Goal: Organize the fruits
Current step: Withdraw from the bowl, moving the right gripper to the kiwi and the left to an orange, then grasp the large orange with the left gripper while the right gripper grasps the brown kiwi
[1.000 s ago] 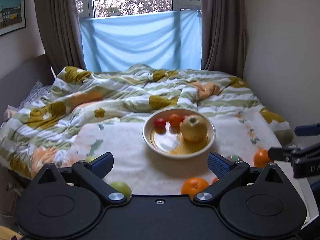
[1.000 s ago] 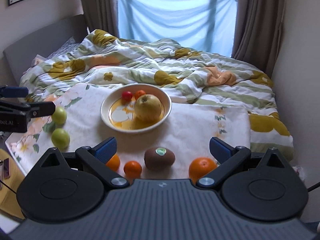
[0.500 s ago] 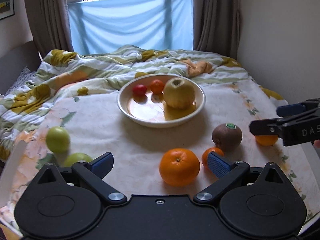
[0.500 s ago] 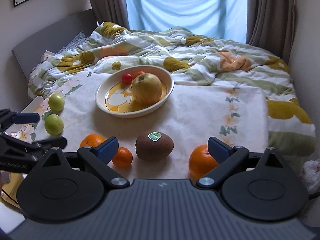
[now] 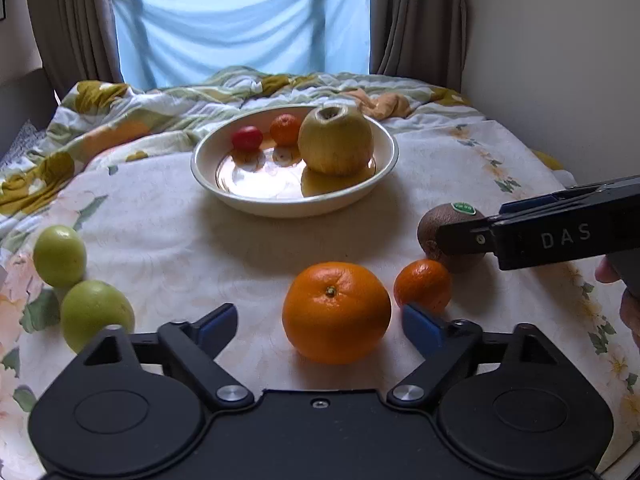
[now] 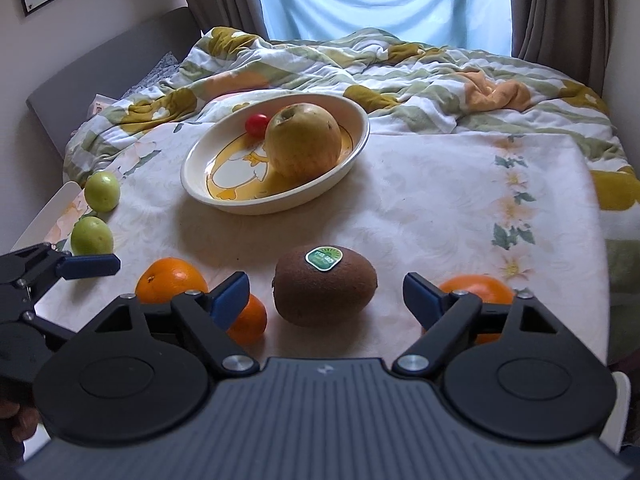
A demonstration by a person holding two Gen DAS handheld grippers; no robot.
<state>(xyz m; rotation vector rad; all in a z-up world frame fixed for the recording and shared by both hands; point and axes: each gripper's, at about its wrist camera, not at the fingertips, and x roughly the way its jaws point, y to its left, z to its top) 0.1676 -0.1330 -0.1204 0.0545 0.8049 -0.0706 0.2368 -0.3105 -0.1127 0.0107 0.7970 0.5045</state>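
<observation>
The left tongs (image 5: 320, 326) stand wide and are closing, blue pads either side of the big orange (image 5: 336, 312), which sits between them on the flowered cloth (image 5: 200, 256); the pads are not on its skin. They tilt down toward the bed, low over the cloth. In the right wrist view the left tongs come in from the left edge, one blue pad lying level just beside the nearer green fruit.

Left of them lie two green fruits (image 5: 60, 256) (image 5: 96, 314), close together near the cloth's edge. Just right of the big orange sits a small mandarin (image 5: 422, 290), and beyond it the kiwi (image 6: 325, 290) with its green sticker.

The right tongs (image 6: 326, 296) are also wide and closing, the kiwi between the pads with a clear gap on each side, so nothing is gripped. They slope downward over the near edge of the cloth. From the left wrist view their black fingers cross in front of the kiwi, and part of a hand (image 5: 626, 304) shows at the right edge.

Behind the right pad lies another orange (image 6: 476, 290), half hidden.

Farther back, the cream bowl (image 6: 200, 160) holds a large yellow apple (image 6: 304, 146), a small red fruit (image 5: 247, 138) and a small orange one (image 5: 285, 129).
</observation>
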